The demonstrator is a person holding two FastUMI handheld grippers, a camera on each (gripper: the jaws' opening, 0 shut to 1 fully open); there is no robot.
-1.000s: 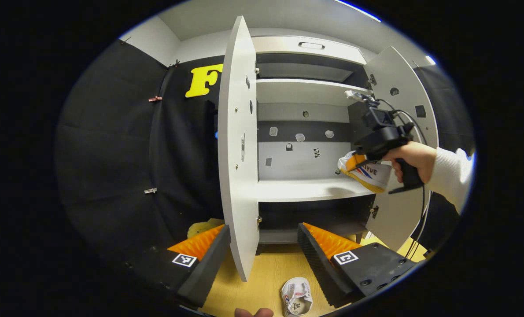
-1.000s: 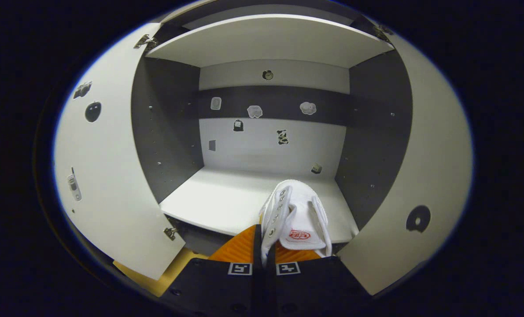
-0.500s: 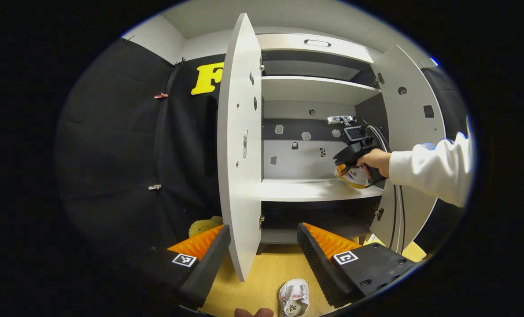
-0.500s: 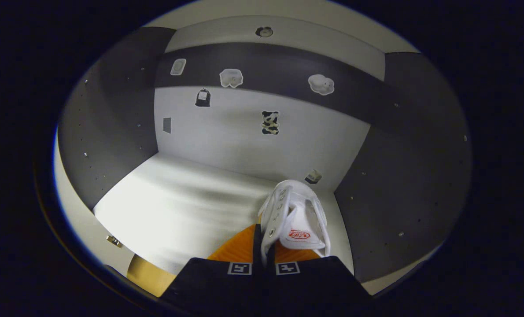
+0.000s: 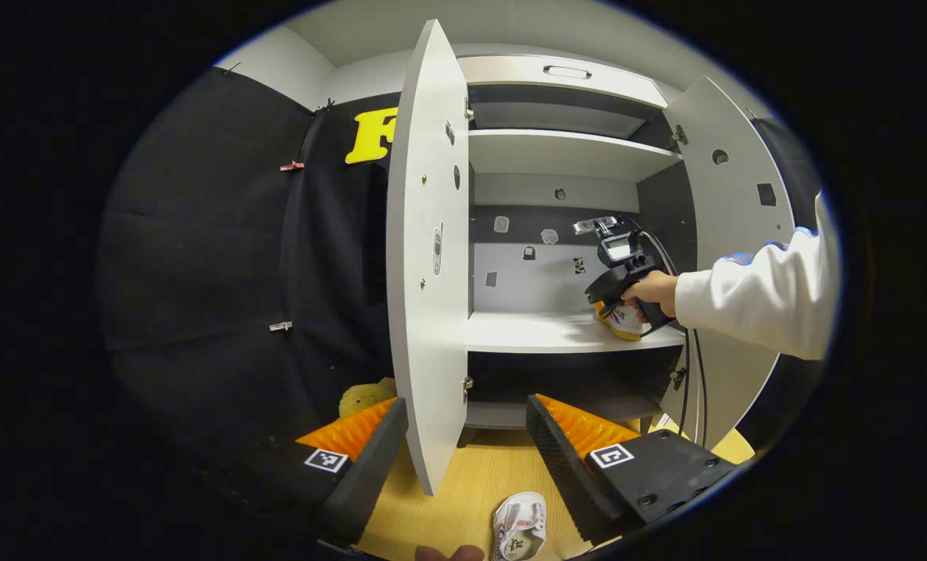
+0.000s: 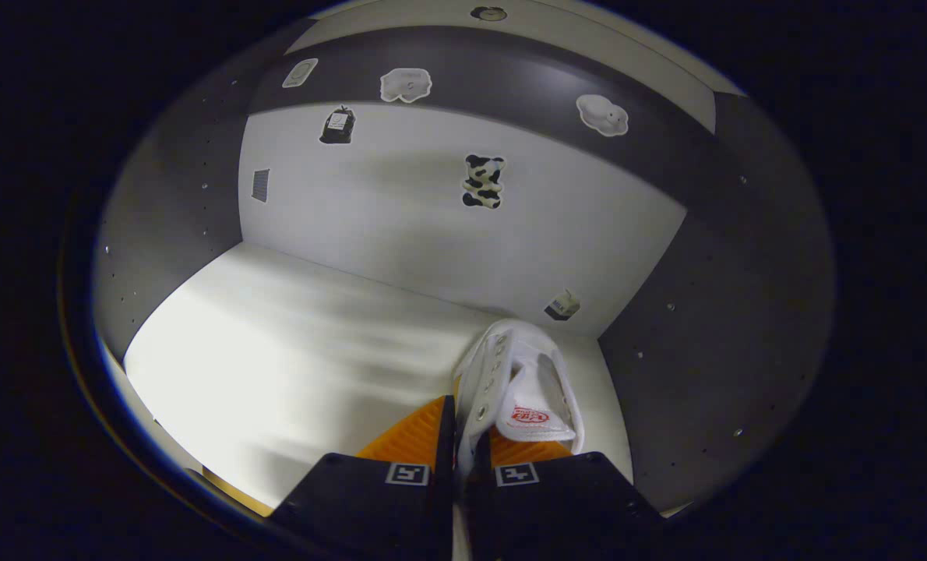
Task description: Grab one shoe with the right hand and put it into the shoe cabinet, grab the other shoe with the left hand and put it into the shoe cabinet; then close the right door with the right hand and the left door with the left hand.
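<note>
Left gripper view: The left tool (image 5: 463, 436) is held open and empty before the shoe cabinet (image 5: 565, 152), with the edge of the open left door (image 5: 424, 257) seen between its fingers. The second shoe (image 5: 522, 526) lies on the wooden floor (image 5: 471, 483) just below the tool. Farther off, the right tool (image 5: 615, 288) is held by a hand (image 5: 650, 287) inside the cabinet, and the first shoe (image 5: 623, 321) is seen low over the right end of the middle shelf (image 5: 533, 333).

Right gripper view: The right tool (image 6: 457, 436) is closed on the collar of the first shoe (image 6: 522, 386), near the right side wall (image 6: 705, 312); contact with the shelf (image 6: 292, 343) cannot be confirmed.

Risk: If the shoe is released while tilted or too near the front edge, it may tip or block door closure. The cables may snag on withdrawal.
</note>
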